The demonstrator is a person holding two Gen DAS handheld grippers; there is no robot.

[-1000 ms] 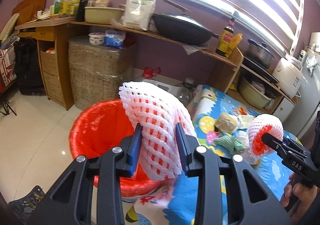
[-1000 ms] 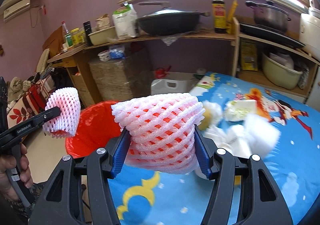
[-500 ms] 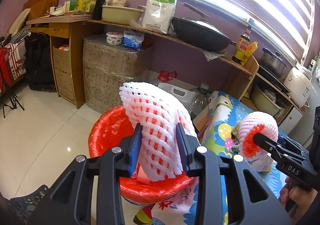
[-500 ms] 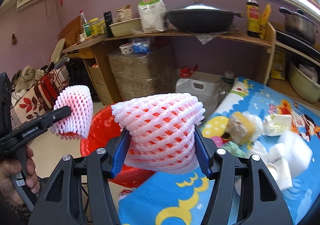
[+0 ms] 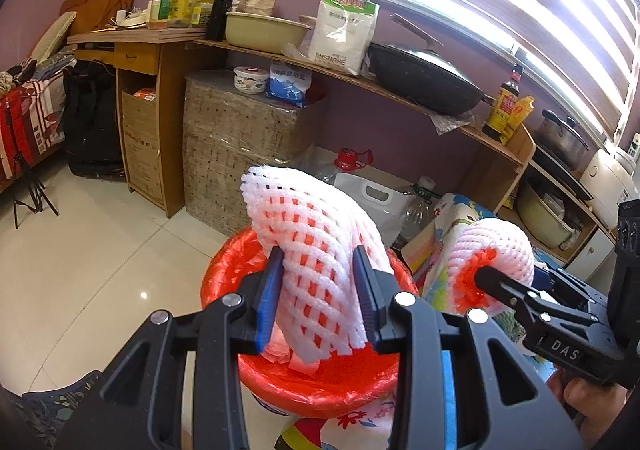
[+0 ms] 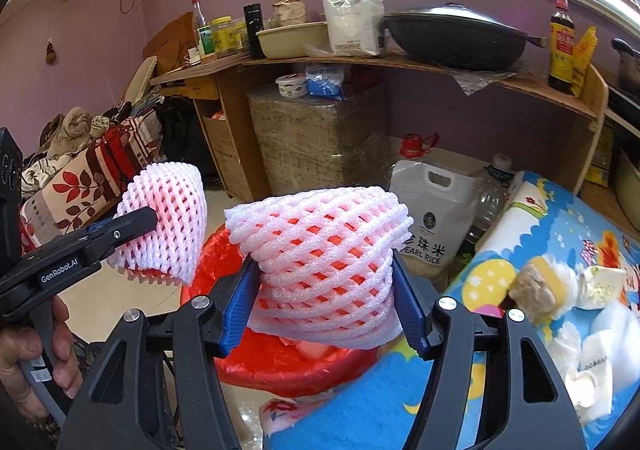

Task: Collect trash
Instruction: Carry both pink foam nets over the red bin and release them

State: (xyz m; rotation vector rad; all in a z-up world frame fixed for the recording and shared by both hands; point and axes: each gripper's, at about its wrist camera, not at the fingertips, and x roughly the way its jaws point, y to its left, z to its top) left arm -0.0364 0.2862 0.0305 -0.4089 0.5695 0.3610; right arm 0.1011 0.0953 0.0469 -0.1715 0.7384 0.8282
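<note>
My left gripper (image 5: 318, 292) is shut on a white foam fruit net (image 5: 316, 246) and holds it above the red-lined trash bin (image 5: 320, 382). My right gripper (image 6: 324, 298) is shut on a second white foam fruit net (image 6: 320, 250), over the bin's near edge (image 6: 280, 366). In the left wrist view the right gripper (image 5: 486, 278) and its net (image 5: 496, 254) show at the right. In the right wrist view the left gripper (image 6: 150, 215) and its net (image 6: 164, 226) show at the left. More trash (image 6: 560, 290) lies on the blue cartoon tablecloth (image 6: 400, 390).
A rice bag (image 6: 430, 209) and a water bottle (image 6: 490, 193) stand on the floor behind the bin. A wrapped wicker chest (image 5: 236, 141) and wooden shelves (image 5: 360, 73) with a wok and jars line the wall. White tiled floor (image 5: 80, 250) lies to the left.
Both grippers have moved left with their nets, from over the table to over the red bin. Both stay shut on their nets.
</note>
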